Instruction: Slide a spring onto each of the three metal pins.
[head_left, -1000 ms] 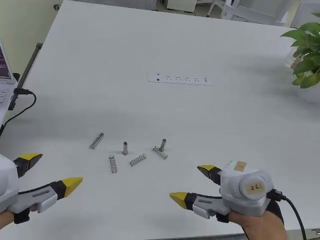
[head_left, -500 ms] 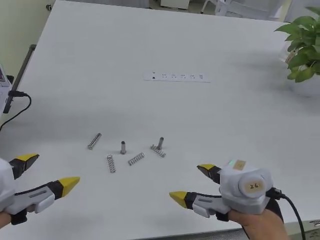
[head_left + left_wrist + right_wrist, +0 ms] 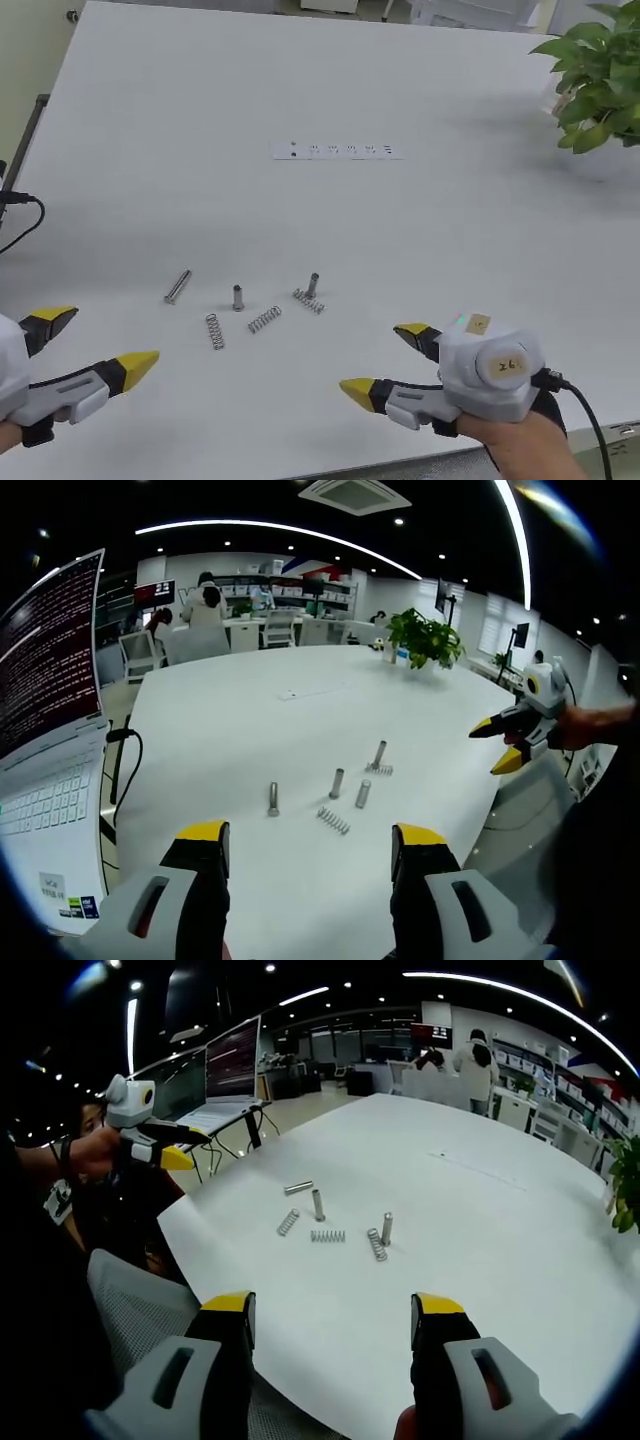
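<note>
- 6 loose parts on white table (image 3: 450, 230), grouped on the person's side of power strip (image 3: 337, 151), well apart from it; no spring is on a pin.
- Pin A (image 3: 178, 286): metal, lying flat; sits past the strip's left end as head view shows it, the outermost part that way.
- Pin B (image 3: 238, 297): upright on its head; also beyond the strip's left end, less so than Pin A.
- Pin C (image 3: 312, 285): upright; roughly straight toward the person from the strip's left half.
- Spring 1 (image 3: 213, 331): flat, farther from strip than Pin B, apart from every pin.
- Spring 2 (image 3: 264, 319): flat, between Pin B & Pin C, a bit farther from strip than both.
- Spring 3 (image 3: 308, 301): flat at foot of Pin C; touching or just beside it, can't tell.
- L gripper (image 3: 100, 340): yellow-tipped jaws spread wide, nothing between; farther from strip than the whole group, on Pin A's side.
- R gripper (image 3: 378, 359): jaws spread, nothing between; farther from strip than the group, on Pin C's side.
- Plant (image 3: 590, 75): green, well past the strip's right end, by the far table edge.
- Laptop (image 3: 50, 680): open, screen lit w/ text, seen in left gripper view at the table's side, far from strip.
- Black cable (image 3: 15, 215): off the table edge, far beyond the strip's left end.
</note>
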Motion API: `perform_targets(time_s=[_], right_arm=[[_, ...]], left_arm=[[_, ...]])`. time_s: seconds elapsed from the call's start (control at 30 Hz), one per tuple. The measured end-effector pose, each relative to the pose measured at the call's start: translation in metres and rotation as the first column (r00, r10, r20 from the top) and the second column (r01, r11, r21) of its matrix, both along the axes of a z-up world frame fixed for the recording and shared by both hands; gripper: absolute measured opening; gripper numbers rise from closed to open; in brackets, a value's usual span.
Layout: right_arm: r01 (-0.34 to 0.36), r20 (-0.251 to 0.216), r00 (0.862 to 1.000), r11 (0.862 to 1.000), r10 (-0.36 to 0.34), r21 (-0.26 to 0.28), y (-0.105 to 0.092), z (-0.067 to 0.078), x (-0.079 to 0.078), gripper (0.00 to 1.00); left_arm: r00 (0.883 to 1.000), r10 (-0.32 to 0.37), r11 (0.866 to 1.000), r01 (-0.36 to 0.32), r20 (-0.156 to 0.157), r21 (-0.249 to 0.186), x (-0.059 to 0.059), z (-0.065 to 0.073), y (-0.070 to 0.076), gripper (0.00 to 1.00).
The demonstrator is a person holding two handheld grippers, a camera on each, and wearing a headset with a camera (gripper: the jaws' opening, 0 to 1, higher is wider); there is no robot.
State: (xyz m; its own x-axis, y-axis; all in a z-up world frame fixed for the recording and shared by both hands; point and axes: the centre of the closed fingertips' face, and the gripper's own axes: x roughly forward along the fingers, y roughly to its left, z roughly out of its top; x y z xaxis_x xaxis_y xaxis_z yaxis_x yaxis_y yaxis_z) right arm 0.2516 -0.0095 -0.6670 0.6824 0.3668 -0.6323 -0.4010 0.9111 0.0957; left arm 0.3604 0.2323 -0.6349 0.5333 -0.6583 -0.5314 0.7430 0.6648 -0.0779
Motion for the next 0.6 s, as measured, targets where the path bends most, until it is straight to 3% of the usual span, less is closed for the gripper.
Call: perform_targets(time_s=[0.3, 0.6], right_arm=[[0.006, -0.008, 1.0, 1.0, -0.006, 0.001, -0.002, -0.001, -0.001, 0.61], [0.023, -0.009, 1.0, 1.0, -0.023, -0.004, -0.006, 0.001, -0.002, 0.61]], left_arm=[[1.0, 0.004, 1.0, -0.004, 0.004, -0.003, 0.018, 0.0, -0.003, 0.6], [1.0, 0.009, 1.0, -0.009, 0.004, 0.011, 0.043, -0.01, -0.003, 0.58]])
